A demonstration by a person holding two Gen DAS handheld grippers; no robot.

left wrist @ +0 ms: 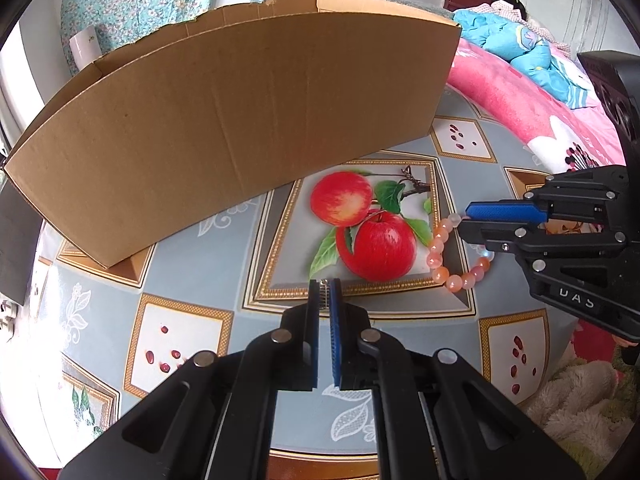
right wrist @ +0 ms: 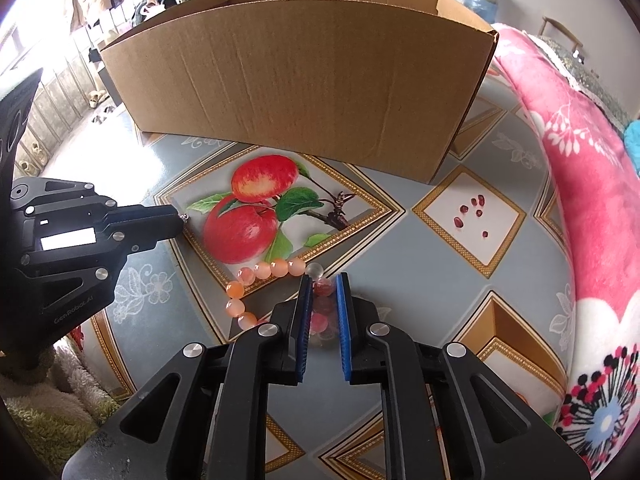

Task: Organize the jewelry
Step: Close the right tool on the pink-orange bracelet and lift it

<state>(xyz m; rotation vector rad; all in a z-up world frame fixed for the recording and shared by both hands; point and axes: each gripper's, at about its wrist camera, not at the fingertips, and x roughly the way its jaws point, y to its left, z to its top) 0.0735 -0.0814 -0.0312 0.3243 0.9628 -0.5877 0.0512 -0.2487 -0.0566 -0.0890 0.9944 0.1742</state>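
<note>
A bracelet of pink-orange beads [right wrist: 256, 276] lies on the fruit-print tablecloth [right wrist: 400, 248], also seen in the left wrist view [left wrist: 438, 256]. My right gripper [right wrist: 323, 280] is low over it, its blue pads closed around a few beads at one end; it shows in the left wrist view [left wrist: 466, 222]. My left gripper [left wrist: 325, 285] is shut on a small silver piece of jewelry [left wrist: 325, 294] pinched at its tips, held above the cloth; it shows in the right wrist view [right wrist: 180, 216]. The open cardboard box [right wrist: 304, 76] stands behind, also in the left wrist view [left wrist: 240, 108].
A pink floral blanket [right wrist: 580, 184] lies along the right side of the table. A fluffy cream rug [left wrist: 580, 400] is below the table's edge. A blue quilt [left wrist: 520, 48] is on the bed behind.
</note>
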